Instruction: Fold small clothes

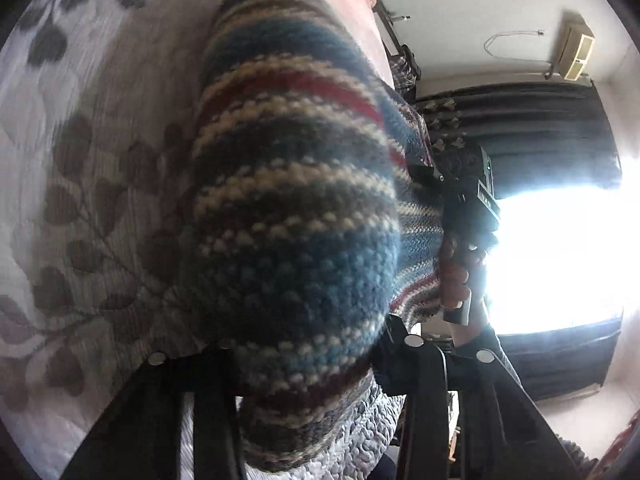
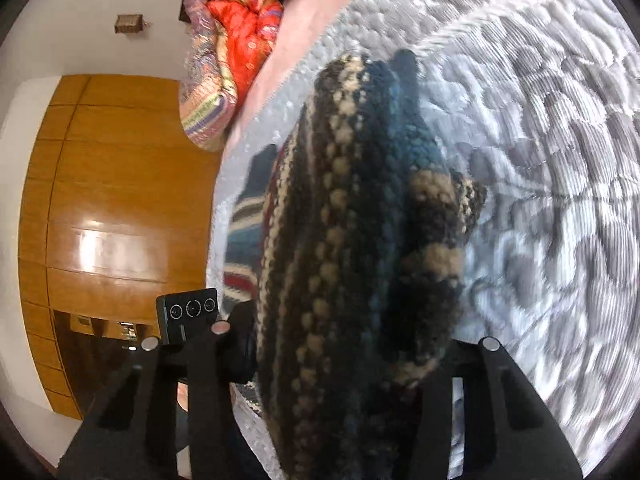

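Observation:
A thick knitted garment [image 1: 292,184] with blue, brown, cream and red stripes hangs above the bed and fills the middle of the left wrist view. My left gripper [image 1: 316,348] is shut on one bunched end of it. To the right a hand [image 1: 454,280] holds the black body of the right gripper [image 1: 480,200], which meets the garment's far edge. In the right wrist view the same garment [image 2: 360,200] runs up from my right gripper [image 2: 352,340], which is shut on it. A striped part [image 2: 244,236] droops to the left.
A quilted bedspread [image 1: 80,160] with a leaf pattern lies under the garment, pale grey [image 2: 540,160] in the right wrist view. Folded colourful quilts [image 2: 236,48] sit at the bed's far end. A wooden wardrobe [image 2: 112,200], a dark curtain [image 1: 540,128] and a bright window [image 1: 560,260] surround the bed.

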`<state>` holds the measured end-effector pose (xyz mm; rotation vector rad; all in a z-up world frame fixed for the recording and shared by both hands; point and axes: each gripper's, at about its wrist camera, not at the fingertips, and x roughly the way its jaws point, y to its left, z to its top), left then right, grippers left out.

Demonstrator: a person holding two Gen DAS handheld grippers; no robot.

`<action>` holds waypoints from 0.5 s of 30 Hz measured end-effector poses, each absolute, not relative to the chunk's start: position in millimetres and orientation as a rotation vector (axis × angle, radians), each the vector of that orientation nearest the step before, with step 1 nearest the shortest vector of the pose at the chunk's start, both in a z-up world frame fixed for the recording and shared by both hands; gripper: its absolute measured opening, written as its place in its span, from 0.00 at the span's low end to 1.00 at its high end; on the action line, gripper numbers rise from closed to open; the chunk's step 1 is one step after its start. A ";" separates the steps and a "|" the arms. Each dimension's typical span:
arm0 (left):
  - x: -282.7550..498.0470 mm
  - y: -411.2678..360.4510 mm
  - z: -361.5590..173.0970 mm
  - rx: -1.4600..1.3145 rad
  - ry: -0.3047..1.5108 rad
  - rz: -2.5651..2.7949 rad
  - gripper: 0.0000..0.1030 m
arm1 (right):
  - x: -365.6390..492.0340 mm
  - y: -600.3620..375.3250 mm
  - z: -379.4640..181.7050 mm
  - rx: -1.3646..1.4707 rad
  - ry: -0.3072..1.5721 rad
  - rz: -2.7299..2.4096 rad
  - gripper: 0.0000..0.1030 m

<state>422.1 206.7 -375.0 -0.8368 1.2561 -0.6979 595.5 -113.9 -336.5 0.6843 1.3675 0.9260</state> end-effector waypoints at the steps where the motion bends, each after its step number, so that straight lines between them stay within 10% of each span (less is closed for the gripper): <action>1: 420.7 207.7 -370.3 -0.826 1.253 -0.699 0.37 | 591.7 -111.8 -331.0 0.691 1.357 0.927 0.42; 15: 297.2 276.1 -309.4 -0.770 1.218 -0.674 0.35 | 472.8 -24.0 -309.3 0.750 1.386 1.043 0.41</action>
